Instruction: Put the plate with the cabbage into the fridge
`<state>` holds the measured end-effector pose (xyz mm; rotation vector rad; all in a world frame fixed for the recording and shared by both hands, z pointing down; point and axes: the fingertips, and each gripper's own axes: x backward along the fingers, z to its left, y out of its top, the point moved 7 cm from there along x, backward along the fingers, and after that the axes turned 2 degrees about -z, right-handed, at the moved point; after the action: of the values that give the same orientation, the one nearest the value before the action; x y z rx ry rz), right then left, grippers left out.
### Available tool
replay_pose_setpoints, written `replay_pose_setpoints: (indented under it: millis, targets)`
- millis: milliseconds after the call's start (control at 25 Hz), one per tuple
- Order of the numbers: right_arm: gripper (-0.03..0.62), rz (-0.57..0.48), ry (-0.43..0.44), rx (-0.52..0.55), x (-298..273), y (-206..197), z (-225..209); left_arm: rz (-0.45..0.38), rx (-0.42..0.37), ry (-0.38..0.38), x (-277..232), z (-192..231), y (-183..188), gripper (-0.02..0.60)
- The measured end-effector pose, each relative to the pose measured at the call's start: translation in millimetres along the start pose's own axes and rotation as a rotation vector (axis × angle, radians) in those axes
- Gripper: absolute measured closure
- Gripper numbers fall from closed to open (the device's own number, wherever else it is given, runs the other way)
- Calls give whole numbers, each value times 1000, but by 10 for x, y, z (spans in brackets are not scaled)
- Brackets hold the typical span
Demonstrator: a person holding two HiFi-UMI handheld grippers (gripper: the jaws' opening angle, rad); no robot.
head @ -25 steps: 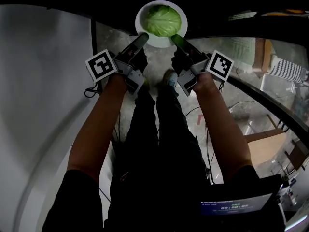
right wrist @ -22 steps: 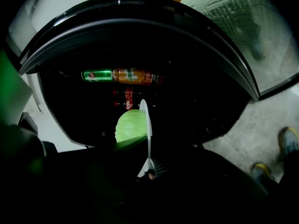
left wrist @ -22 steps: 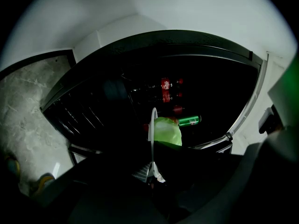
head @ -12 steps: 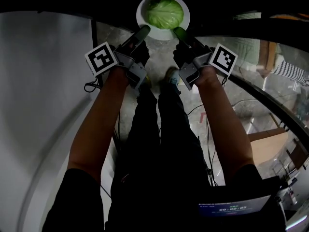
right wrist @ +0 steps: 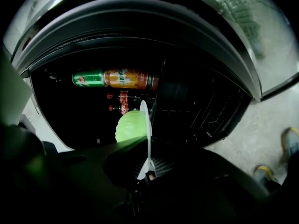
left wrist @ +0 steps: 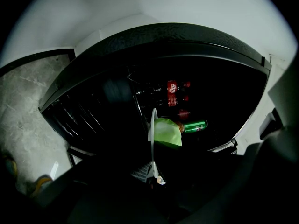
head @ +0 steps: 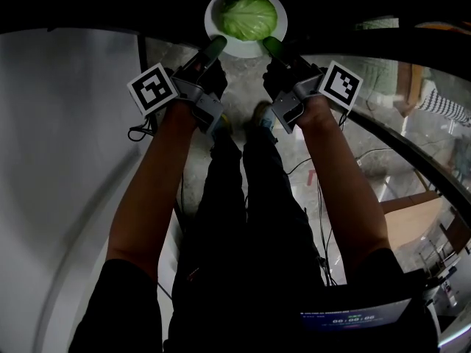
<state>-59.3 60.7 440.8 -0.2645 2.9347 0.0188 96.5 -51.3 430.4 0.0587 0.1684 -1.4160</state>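
A white plate (head: 222, 38) carries a green cabbage (head: 249, 15) and is held out in front of me at the dark mouth of the fridge. My left gripper (head: 214, 47) is shut on the plate's left rim and my right gripper (head: 270, 45) is shut on its right rim. In the left gripper view the plate (left wrist: 153, 139) shows edge-on with the cabbage (left wrist: 168, 132) beside it. The right gripper view shows the plate (right wrist: 148, 134) edge-on too, cabbage (right wrist: 131, 125) on its left. The jaw tips themselves are lost in shadow.
The fridge interior is dark, with wire shelves (right wrist: 201, 111). Inside lie red cola bottles (left wrist: 174, 91), a green can (left wrist: 194, 125) and an orange bottle (right wrist: 128, 78). The open fridge door (head: 66, 160) stands at my left. A glass panel (head: 412, 116) is at my right. My shoes (head: 257, 118) are on the stone floor.
Both grippers have carried the plate a little forward and up, toward the fridge opening. Their hold on the rim is unchanged.
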Motion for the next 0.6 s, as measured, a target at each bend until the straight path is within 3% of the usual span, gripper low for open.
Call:
replay_pose_setpoints:
  millis: [600]
  targets:
    - [576, -30, 11, 15, 10, 18, 34, -63, 48, 8, -1, -9, -53, 566]
